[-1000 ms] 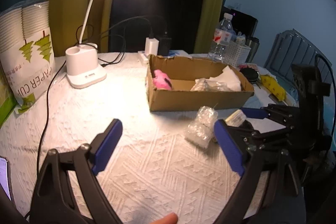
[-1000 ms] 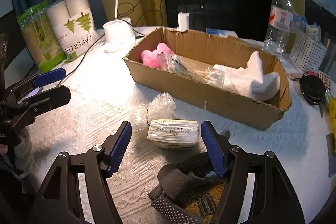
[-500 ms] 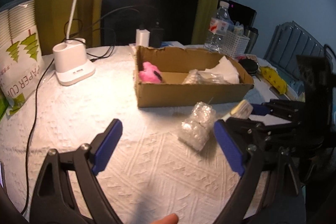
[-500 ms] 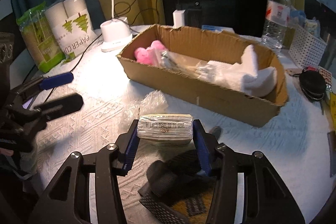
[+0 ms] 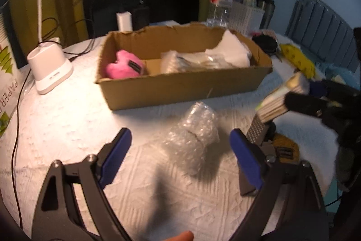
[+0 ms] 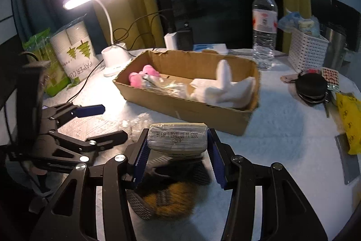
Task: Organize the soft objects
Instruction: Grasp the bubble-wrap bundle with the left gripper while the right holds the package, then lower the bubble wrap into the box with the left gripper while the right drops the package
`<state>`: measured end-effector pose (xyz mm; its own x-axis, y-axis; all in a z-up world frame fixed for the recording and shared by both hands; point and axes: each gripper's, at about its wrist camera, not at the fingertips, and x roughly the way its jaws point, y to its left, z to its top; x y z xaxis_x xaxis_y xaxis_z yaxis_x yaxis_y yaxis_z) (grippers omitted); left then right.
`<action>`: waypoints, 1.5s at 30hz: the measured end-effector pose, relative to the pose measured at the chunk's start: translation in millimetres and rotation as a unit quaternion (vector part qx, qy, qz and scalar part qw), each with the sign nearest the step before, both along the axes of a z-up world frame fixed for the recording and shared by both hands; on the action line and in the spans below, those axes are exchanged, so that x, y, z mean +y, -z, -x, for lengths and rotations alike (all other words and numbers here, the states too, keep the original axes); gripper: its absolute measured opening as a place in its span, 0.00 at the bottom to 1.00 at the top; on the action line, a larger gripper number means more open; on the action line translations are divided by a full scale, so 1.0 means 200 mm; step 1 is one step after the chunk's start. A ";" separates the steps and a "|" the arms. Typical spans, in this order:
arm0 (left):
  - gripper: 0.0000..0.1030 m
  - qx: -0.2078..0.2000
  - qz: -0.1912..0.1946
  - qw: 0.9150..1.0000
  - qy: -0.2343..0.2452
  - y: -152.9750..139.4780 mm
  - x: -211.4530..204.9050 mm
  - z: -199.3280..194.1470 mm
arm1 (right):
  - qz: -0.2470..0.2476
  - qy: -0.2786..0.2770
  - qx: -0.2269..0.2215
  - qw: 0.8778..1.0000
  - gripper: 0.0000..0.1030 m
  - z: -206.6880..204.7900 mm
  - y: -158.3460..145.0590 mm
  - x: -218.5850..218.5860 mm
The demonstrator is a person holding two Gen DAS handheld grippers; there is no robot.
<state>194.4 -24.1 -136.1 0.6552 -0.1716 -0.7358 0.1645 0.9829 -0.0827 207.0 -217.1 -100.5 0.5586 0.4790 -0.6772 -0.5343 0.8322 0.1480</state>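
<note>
My right gripper (image 6: 177, 139) is shut on a wrapped pale pack (image 6: 177, 134) and holds it above a dark and yellow knitted glove (image 6: 167, 193) lying on the white tablecloth. The left wrist view shows this pack (image 5: 282, 98) raised at the right. My left gripper (image 5: 179, 137) is open, and a clear bubble-wrap bundle (image 5: 196, 128) lies on the cloth just ahead, between its fingertips. Behind it stands a cardboard box (image 5: 180, 87) with a pink plush (image 5: 125, 67), clear bags and a white cloth (image 5: 230, 51) inside.
A lit desk lamp (image 6: 115, 58) and a paper cup pack (image 6: 76, 51) stand at the back left, with cables behind. A water bottle (image 6: 264, 24), a white basket (image 6: 306, 49), a black round case (image 6: 311, 85) and a yellow bag (image 6: 349, 119) crowd the right side.
My right gripper shut on the pack and lifted it off the cloth, uncovering the glove. My left gripper moved in on the bubble wrap, which now lies between its fingertips.
</note>
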 end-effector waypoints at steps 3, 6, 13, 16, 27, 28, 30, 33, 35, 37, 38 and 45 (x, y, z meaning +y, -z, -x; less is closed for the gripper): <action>0.87 0.015 -0.017 1.000 0.001 0.05 -0.03 -0.05 | -0.009 0.010 0.000 1.000 0.51 -0.01 0.00 -0.07; 0.86 0.025 -0.028 0.999 0.001 0.09 -0.05 -0.08 | -0.015 0.019 -0.001 1.000 0.51 -0.02 0.00 -0.14; 0.51 0.033 -0.021 0.999 0.027 0.11 -0.08 -0.08 | -0.025 0.027 -0.009 0.999 0.51 -0.01 -0.03 -0.19; 0.50 0.021 -0.015 0.999 0.032 0.07 -0.09 -0.06 | -0.025 0.026 -0.014 0.999 0.51 0.00 -0.05 -0.18; 0.50 -0.039 0.024 0.999 0.014 -0.17 0.01 0.07 | -0.021 0.016 -0.034 0.999 0.51 0.06 -0.14 -0.11; 0.50 -0.043 0.028 0.999 0.011 -0.18 0.02 0.07 | -0.021 0.016 -0.036 0.999 0.51 0.06 -0.14 -0.10; 0.50 -0.053 0.037 0.998 0.005 -0.21 0.06 0.08 | -0.019 0.013 -0.038 0.999 0.51 0.07 -0.15 -0.09; 0.50 -0.064 0.038 0.997 0.003 -0.25 0.09 0.07 | -0.015 0.008 -0.041 0.999 0.51 0.07 -0.17 -0.06; 0.50 -0.069 0.040 0.997 0.003 -0.27 0.11 0.05 | -0.014 0.005 -0.044 0.999 0.51 0.06 -0.18 -0.04; 0.51 -0.078 0.041 0.996 0.000 -0.30 0.13 0.03 | -0.014 0.005 -0.048 0.999 0.51 0.06 -0.19 -0.02; 0.51 -0.083 0.042 0.996 -0.002 -0.31 0.15 0.02 | -0.014 0.004 -0.049 0.999 0.51 0.05 -0.19 -0.02; 0.51 -0.093 0.056 0.994 -0.026 -0.33 0.24 -0.11 | -0.009 0.010 -0.058 0.998 0.51 -0.03 -0.22 0.01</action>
<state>215.7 23.3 -69.7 0.7879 -0.2076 -0.5797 0.1358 0.9769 -0.1652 213.9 -214.9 -56.2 0.6427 0.4790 -0.5979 -0.5322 0.8405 0.1013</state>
